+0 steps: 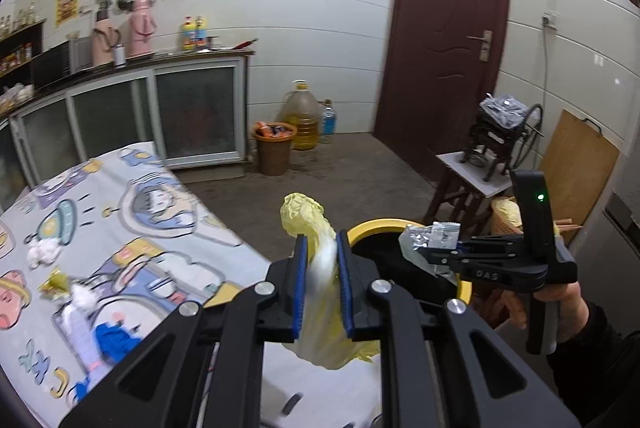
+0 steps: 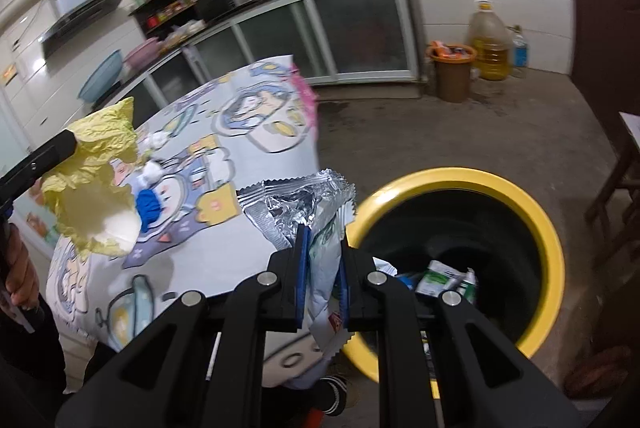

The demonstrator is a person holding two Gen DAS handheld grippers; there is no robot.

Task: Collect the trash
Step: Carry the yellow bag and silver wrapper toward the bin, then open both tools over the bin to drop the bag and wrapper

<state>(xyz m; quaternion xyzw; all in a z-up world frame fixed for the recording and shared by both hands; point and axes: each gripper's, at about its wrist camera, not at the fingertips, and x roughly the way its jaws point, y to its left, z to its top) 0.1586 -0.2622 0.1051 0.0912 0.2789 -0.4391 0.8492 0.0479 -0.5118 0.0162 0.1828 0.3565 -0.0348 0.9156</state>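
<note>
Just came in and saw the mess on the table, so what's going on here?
A person is clearing trash with a handheld tool in each hand. The left tool is shut on a yellow cabbage leaf, and the right tool is shut on a silver foil wrapper. Both are near the yellow-rimmed bin, which already holds some packaging. Crumpled tissues and other scraps remain on the cartoon tablecloth.

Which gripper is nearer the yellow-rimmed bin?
Right. The right gripper, shut on a foil wrapper, is over the yellow-rimmed bin. The left gripper, clamping a cabbage leaf, is beside the rim, toward the table.
</note>
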